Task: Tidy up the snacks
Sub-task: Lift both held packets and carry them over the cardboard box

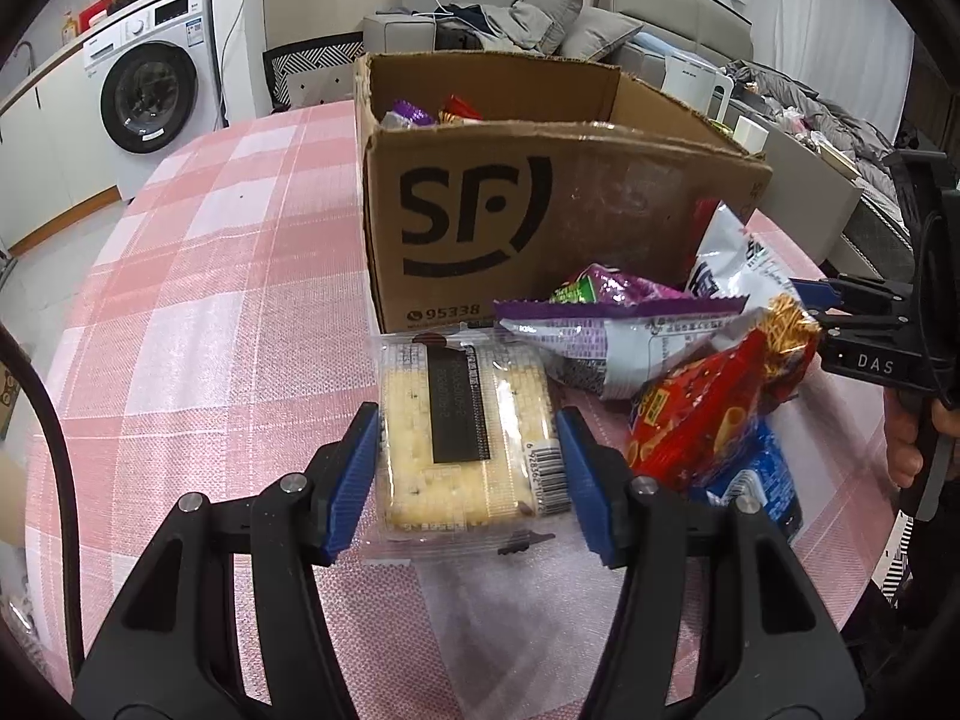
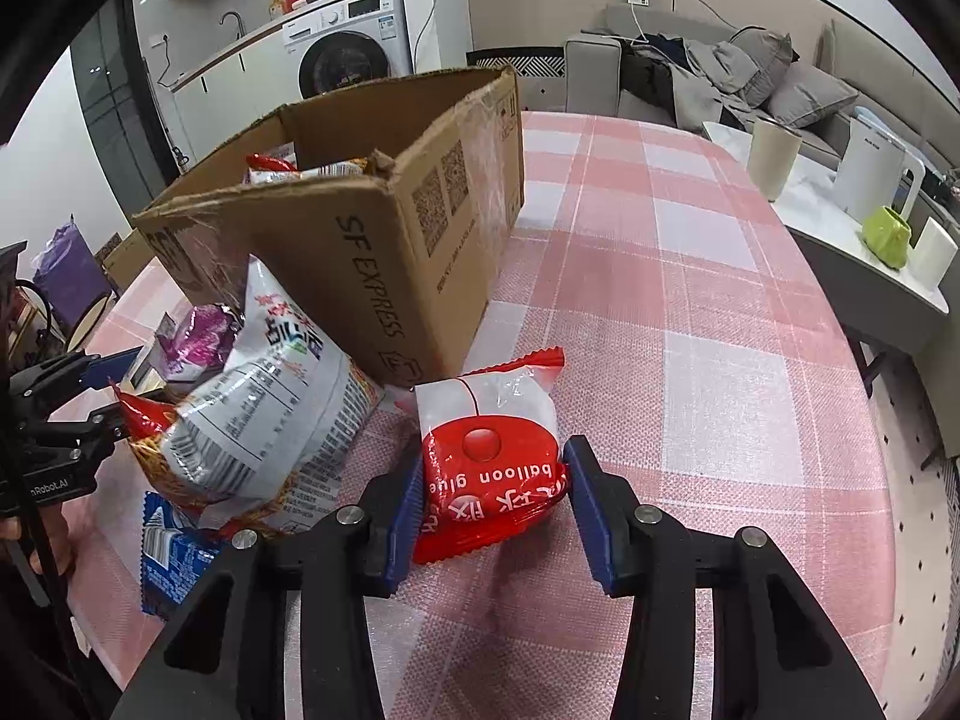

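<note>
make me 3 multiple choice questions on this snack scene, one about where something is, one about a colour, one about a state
1. Where does the cracker packet lie?
A. inside the cardboard box
B. on the tablecloth between the left gripper's fingers
C. on the sofa

2. What colour are the finger pads?
A. blue
B. yellow
C. white

3. How is the cardboard box?
A. taped shut
B. flattened
C. open-topped with snacks inside

Answers:
1 B: the left gripper straddles it on the pink checked tablecloth.
2 A: blue pads show on both grippers.
3 C: wrappers poke above its open rim.
</note>
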Demonstrator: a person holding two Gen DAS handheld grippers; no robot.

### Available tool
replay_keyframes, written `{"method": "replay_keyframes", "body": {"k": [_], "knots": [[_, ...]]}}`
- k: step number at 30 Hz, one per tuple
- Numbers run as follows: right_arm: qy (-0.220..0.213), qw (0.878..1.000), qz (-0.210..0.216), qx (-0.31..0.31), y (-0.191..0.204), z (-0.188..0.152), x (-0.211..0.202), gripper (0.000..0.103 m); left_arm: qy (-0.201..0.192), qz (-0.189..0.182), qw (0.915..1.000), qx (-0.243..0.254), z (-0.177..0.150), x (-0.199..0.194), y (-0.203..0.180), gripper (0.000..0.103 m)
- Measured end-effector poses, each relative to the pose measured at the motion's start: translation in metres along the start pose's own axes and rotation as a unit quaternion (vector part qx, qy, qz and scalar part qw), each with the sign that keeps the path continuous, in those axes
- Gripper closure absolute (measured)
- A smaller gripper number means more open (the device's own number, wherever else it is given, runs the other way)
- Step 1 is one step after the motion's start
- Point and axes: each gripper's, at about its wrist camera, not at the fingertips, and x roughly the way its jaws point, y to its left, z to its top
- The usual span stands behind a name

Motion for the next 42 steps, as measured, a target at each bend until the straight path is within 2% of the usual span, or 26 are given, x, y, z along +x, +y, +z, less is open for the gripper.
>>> {"method": "replay_keyframes", "body": {"k": [15, 30, 42], "knots": [[-0.044, 0.999, -0.013, 0.026, -0.013, 0.006, -0.029, 0.057, -0.016, 0.021, 0.9996, -0.013, 0.004, -0.021, 0.018, 0.047], [-0.092, 0.995, 0.005, 0.045, -0.011, 0.014, -0.063, 0.057, -0.077, 0.027, 0.9960, -0.038, 0.024, -0.068, 0.045, 0.047], [-0.119, 0.992, 0.004, 0.043, -0.004, 0.016, -0.083, 0.057, -0.095, 0.031, 0.9941, -0.042, 0.026, -0.090, 0.046, 0.047]]}}
